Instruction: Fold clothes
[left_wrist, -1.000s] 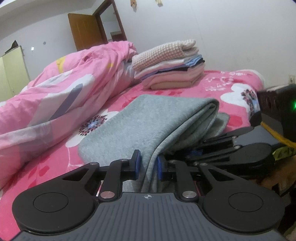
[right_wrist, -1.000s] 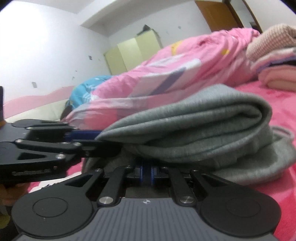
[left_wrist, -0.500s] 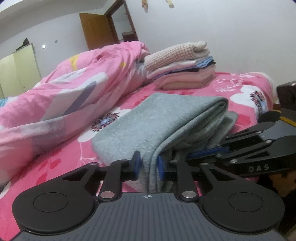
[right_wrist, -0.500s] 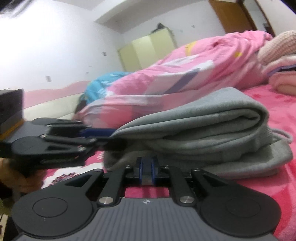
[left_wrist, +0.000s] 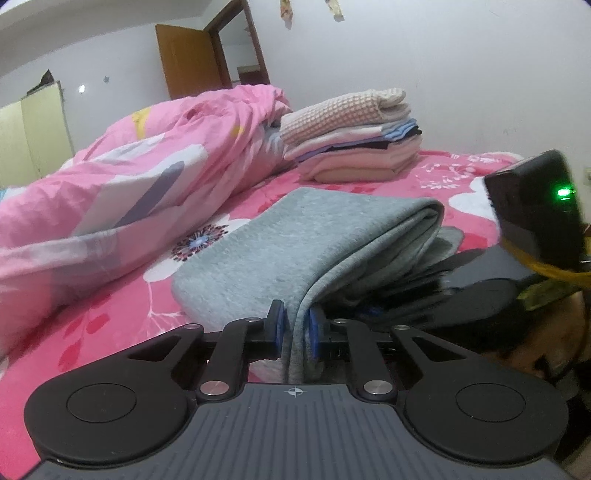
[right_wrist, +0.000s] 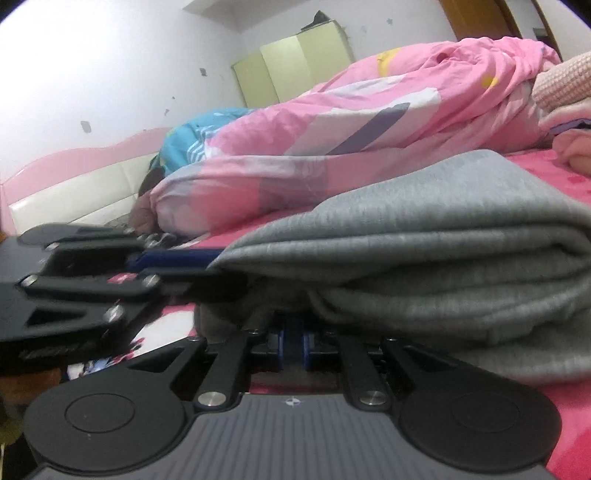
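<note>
- left gripper (left_wrist: 294, 329): blue pads (left_wrist: 279, 325) pinching a hanging edge of the grey garment (left_wrist: 306, 236); jaws just closing further on it, cloth between them.
- same left gripper (right_wrist: 177, 264) seen from the right wrist view, coming in from the left, pads at the near left corner of the grey garment's top layer.
- right gripper (right_wrist: 293, 341): jaws pressed nearly together, tucked under the grey garment's lower folds; grey cloth seems to sit between the pads, though blurred and shadowed there.
- right gripper (left_wrist: 373, 306) in the left wrist view reaching in from the right, beneath the raised top layer.
- grey garment folded in several layers, lying on the bed sheet (left_wrist: 461, 177); near edge lifted at the grippers, rounded fold on the far right side.
- pink quilt (left_wrist: 140, 177) bunched along the left of the garment, close beside it; a strip of bare sheet between the two.
- stack of folded clothes (left_wrist: 351, 144) farther back on the sheet, apart from the grey garment, open sheet between.
- more bare flowered sheet to the right of the garment, up to the bed's far edge by the wall (left_wrist: 461, 74).
- wardrobe (right_wrist: 295, 70), headboard (right_wrist: 74, 177) and an open door (left_wrist: 192, 59) beyond the quilt.
</note>
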